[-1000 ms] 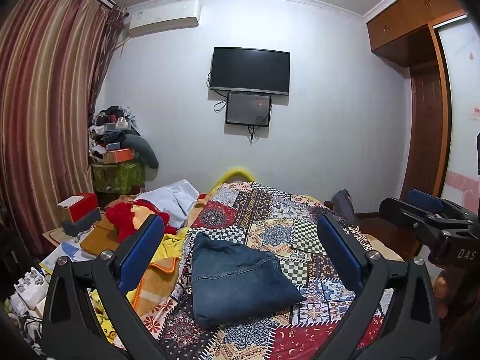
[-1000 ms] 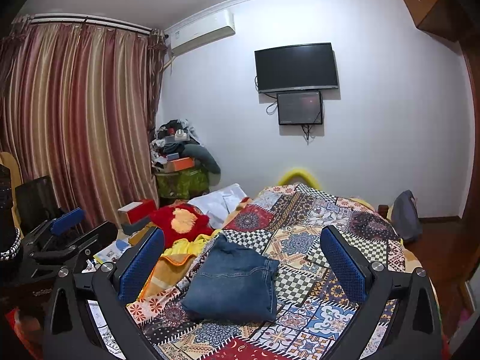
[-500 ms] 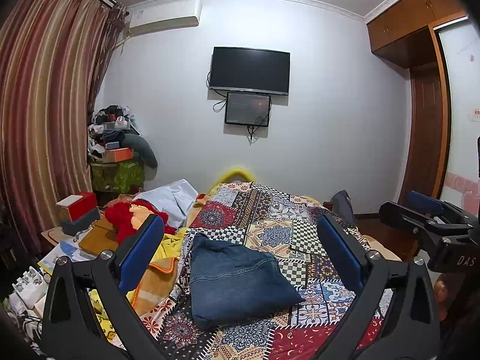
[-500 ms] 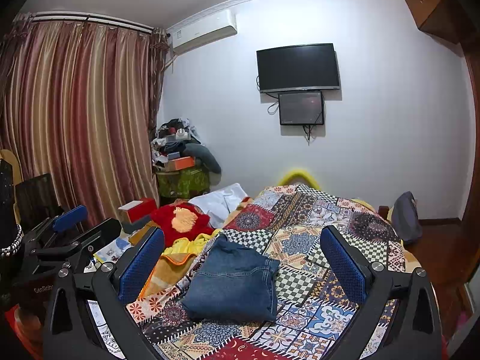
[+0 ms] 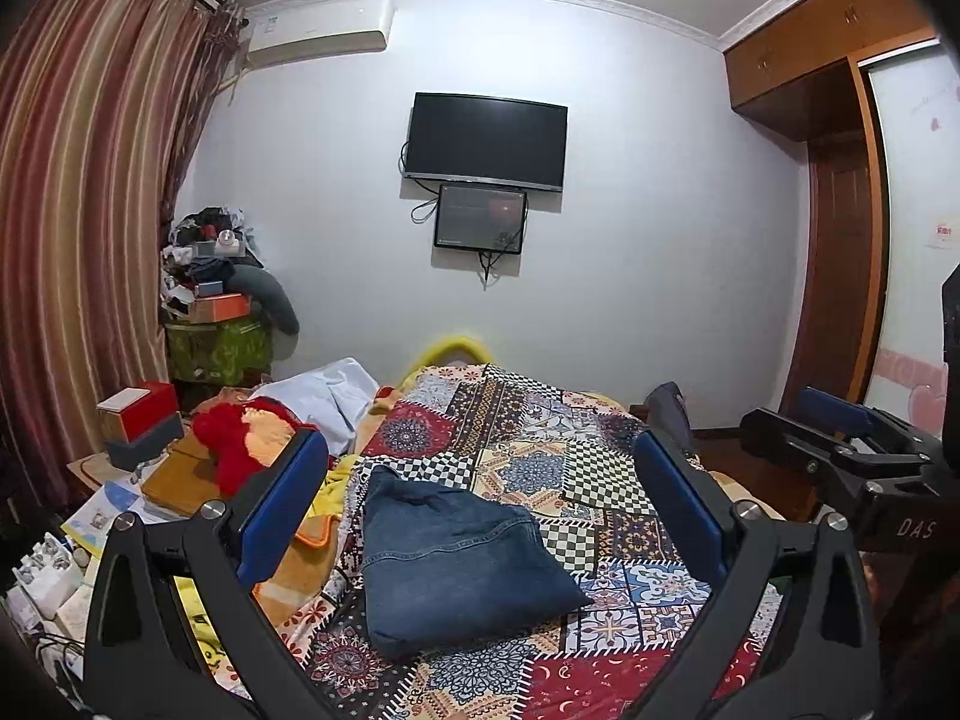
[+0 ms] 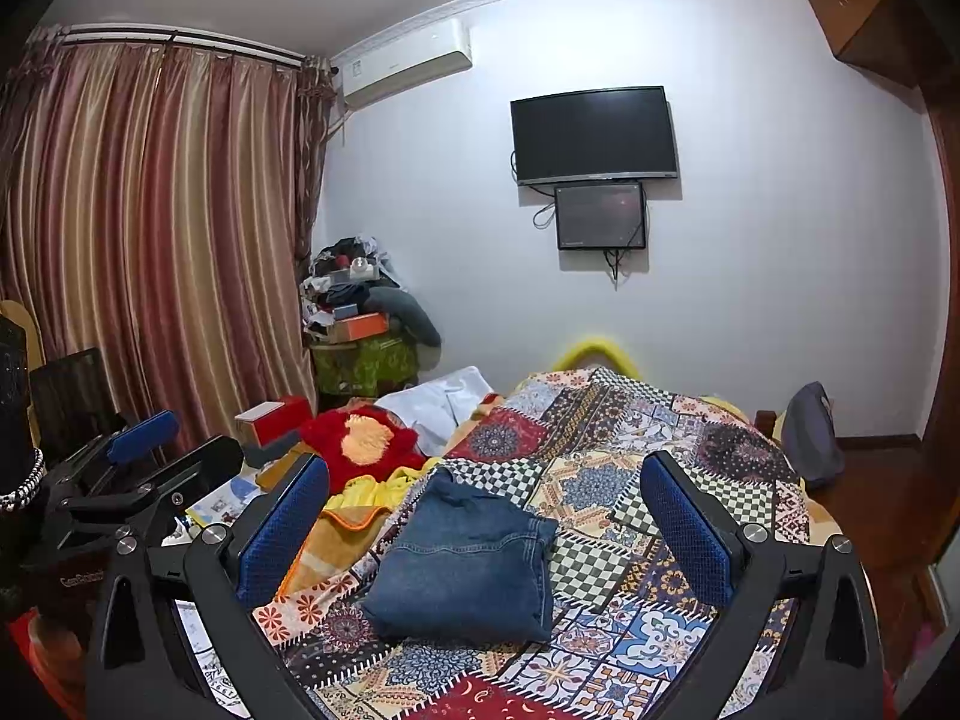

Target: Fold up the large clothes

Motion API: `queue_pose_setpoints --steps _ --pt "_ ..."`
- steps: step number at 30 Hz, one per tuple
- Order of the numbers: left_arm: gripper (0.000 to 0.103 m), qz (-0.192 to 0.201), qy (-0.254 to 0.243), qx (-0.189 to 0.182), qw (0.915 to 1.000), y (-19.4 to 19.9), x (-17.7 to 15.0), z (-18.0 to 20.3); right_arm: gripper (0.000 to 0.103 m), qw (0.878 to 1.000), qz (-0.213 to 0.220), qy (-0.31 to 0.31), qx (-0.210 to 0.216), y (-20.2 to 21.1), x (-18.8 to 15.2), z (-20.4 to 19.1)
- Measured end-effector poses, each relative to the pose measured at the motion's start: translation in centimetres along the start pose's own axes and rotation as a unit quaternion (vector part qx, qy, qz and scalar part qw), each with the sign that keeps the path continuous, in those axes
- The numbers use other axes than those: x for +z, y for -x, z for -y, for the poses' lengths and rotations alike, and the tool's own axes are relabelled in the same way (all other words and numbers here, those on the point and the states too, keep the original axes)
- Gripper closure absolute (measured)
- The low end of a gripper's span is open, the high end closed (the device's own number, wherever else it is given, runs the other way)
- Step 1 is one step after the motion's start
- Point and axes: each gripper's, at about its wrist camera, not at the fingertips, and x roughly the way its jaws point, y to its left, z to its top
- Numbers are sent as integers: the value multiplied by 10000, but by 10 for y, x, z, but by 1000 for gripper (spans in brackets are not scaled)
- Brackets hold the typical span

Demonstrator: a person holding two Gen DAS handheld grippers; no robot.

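A folded pair of blue jeans [image 5: 456, 558] [image 6: 474, 564] lies as a compact bundle on the patchwork quilt [image 5: 540, 468] [image 6: 630, 480] of the bed. My left gripper [image 5: 480, 480] hovers open above and short of the jeans, its blue pads wide apart with nothing between them. My right gripper [image 6: 486, 498] is likewise open and empty, held back from the bundle. In the left wrist view the right gripper [image 5: 840, 438] shows at the right edge; in the right wrist view the left gripper [image 6: 138, 456] shows at the left edge.
A red plush toy [image 6: 360, 444], white cloth [image 6: 444, 402] and yellow-orange blanket [image 5: 300, 552] crowd the bed's left side. A cluttered side table [image 5: 138, 480] stands left, with stacked boxes on a green stand [image 5: 216, 348] behind. A grey bag [image 6: 810, 438] sits right of the bed.
Both grippers have drifted only slightly; the view shifted a little. The jeans have not moved and both grippers stay open.
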Motion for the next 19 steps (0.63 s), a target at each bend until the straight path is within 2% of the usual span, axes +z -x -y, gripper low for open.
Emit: queue_pose_setpoints --steps 19 --pt "0 -41 59 -61 10000 0 0 0 0 10000 -48 10 -8 -3 -3 5"
